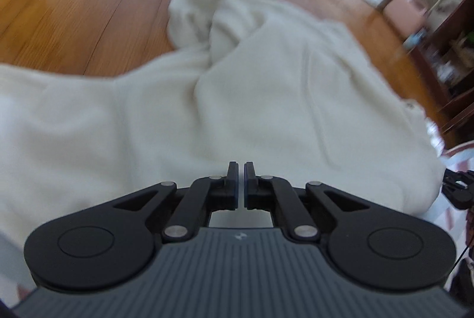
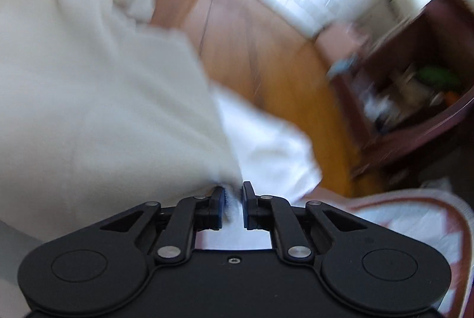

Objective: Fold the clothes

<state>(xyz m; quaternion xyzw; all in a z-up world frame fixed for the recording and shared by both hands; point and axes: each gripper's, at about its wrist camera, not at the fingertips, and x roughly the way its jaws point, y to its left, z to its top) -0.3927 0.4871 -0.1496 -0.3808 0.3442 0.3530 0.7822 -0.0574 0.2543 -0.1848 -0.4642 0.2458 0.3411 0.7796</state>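
Observation:
A cream white fleece garment (image 1: 237,98) lies spread and rumpled on the wooden floor, with one bunched sleeve at the far end. My left gripper (image 1: 240,169) hovers over its near part with the jaws nearly together and nothing between them. My right gripper (image 2: 232,193) is shut on a corner of the same garment (image 2: 103,110), which stretches away up and to the left. The right gripper also shows at the right edge of the left wrist view (image 1: 457,187). Both views are blurred by motion.
A dark wooden shelf unit (image 2: 420,86) with small items stands to the right. A pink box (image 1: 407,12) sits on the floor by it. A red-and-white patterned mat (image 2: 414,217) lies under the right gripper. A bright window lies beyond.

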